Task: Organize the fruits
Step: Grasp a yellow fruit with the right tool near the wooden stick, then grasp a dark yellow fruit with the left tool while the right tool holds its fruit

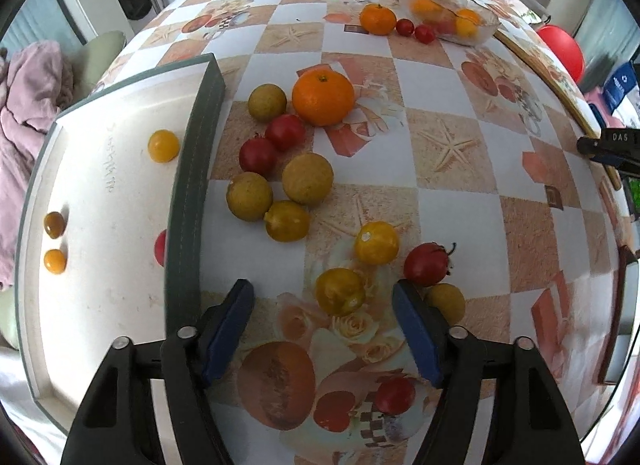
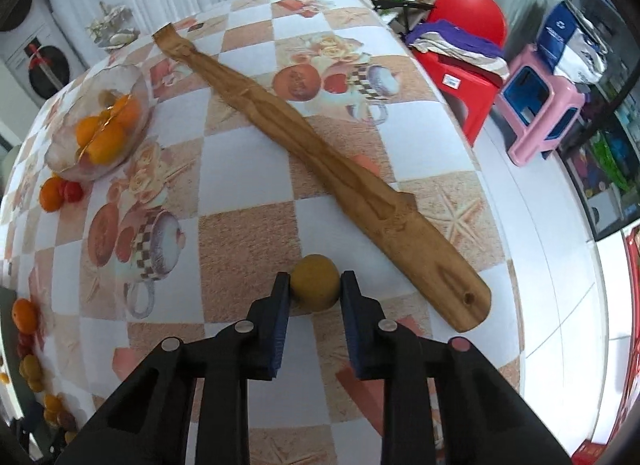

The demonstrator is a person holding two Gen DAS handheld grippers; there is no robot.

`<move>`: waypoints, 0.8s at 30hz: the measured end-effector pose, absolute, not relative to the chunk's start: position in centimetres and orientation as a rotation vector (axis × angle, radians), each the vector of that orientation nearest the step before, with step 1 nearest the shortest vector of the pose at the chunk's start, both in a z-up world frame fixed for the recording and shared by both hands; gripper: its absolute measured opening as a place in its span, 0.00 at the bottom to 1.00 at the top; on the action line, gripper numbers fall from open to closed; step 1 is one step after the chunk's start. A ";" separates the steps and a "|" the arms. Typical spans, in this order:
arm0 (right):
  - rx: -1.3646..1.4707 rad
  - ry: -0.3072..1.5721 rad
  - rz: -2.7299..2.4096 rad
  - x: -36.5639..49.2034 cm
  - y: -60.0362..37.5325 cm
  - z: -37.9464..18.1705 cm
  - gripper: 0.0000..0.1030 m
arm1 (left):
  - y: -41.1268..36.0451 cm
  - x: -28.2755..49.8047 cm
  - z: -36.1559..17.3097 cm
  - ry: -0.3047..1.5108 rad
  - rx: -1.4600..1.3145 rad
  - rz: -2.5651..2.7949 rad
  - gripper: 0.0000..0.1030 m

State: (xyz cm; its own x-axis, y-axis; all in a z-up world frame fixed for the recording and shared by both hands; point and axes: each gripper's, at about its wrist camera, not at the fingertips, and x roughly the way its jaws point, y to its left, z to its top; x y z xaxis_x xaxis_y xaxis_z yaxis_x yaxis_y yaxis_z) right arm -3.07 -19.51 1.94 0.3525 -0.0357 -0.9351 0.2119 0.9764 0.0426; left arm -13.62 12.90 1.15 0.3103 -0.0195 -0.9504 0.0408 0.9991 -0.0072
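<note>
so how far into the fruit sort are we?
Early. Done: a few small fruits sit in the tray, and oranges in the glass bowl. In hand: the right tool grips a brownish-yellow fruit; the left tool is open over a yellow tomato. Left: over a dozen loose fruits on the table.

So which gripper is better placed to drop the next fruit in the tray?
Probably left. The left gripper is open around a yellow fruit, with the tray just beside it. The right gripper holds a fruit farther away.
</note>
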 end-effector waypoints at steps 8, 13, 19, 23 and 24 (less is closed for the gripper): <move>0.184 1.240 0.001 -5.7 -16.0 2.8 0.27 | 12.3 -13.6 1.6 1.239 0.019 -0.048 0.47; 0.189 1.271 0.101 -7.6 -13.0 3.4 0.27 | 12.3 -13.2 1.7 1.236 0.025 -0.104 0.24; 0.192 1.287 0.175 -9.8 -9.0 3.8 0.27 | 12.8 -13.4 1.9 1.242 0.014 -0.151 0.24; 0.209 1.289 0.181 -10.9 -7.0 4.2 0.26 | 13.7 -13.6 3.0 1.219 0.006 -0.182 0.24; 0.206 1.286 0.184 -11.1 -6.3 4.5 0.26 | 14.0 -13.6 3.5 1.212 -0.001 -0.189 0.24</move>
